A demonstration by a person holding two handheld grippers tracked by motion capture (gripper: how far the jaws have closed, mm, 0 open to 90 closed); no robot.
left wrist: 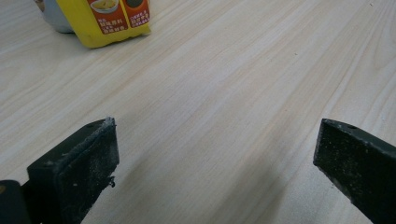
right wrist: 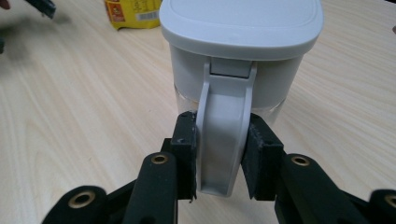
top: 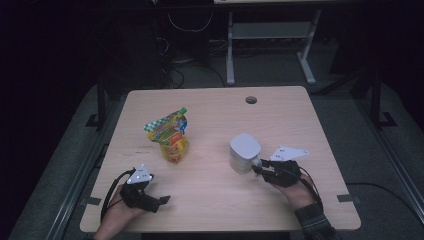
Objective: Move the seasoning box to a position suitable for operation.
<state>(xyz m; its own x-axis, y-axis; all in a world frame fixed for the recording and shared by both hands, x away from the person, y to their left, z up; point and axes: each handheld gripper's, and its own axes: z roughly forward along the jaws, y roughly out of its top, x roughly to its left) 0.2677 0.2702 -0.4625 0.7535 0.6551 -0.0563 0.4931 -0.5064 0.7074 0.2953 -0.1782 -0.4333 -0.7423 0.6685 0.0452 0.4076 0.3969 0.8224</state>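
Jug (right wrist: pixel 240 51): your right gripper (right wrist: pixel 219 140) clamps only its handle (right wrist: pixel 223 140); jerk and it tips. Left gripper (left wrist: pixel 215 154) wide, idle.

The pale wood-grain rectangular table (top: pixel 210 107) sits in the one lit patch, its top bright against a room gone nearly black. There is a small round cable hole (top: pixel 251 100) near its far edge, and a dark strip of tape (top: pixel 347 198) at the near right corner. Below, grey carpeted floor (top: pixel 350 135) spreads out on both sides, crossed by long metal floor rails (top: pixel 75 180) on the left and right. Beyond the table, a white metal desk frame (top: pixel 270 45) stands with its splayed feet on the carpet, loose dark cables (top: pixel 175 75) coiled beside it. The far wall is lost in shadow.
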